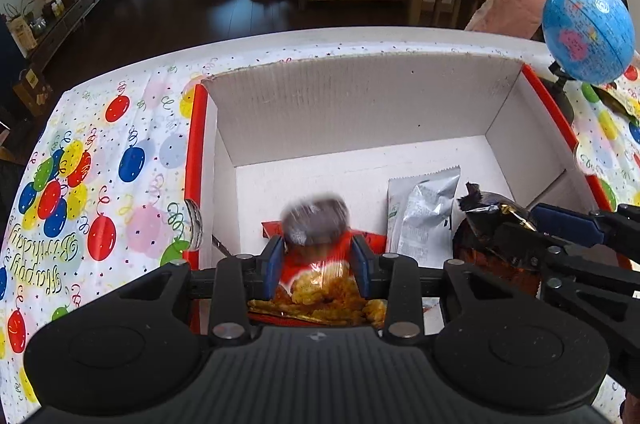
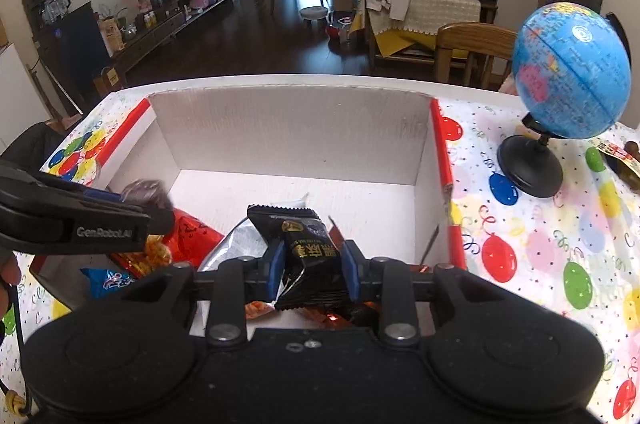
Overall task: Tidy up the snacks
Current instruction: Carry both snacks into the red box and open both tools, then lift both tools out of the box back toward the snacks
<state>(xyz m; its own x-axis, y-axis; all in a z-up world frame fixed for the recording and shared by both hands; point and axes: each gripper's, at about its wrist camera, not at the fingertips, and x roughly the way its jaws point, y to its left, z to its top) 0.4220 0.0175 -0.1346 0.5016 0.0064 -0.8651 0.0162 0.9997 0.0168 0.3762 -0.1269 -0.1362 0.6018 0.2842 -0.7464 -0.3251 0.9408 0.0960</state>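
Left gripper (image 1: 316,264): clamped on red bag (image 1: 320,276) | right gripper (image 2: 308,272): clamped on black packet (image 2: 308,244) | step: lower into box (image 2: 280,128), release flat beside silver pouch (image 1: 424,212), without crushing

Black hand-held gripper (image 2: 312,264), blue pads (image 2: 276,266), silver screws

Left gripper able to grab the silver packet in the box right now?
Probably not: the left gripper is shut on a red snack bag. The silver packet lies uncovered just beside it.
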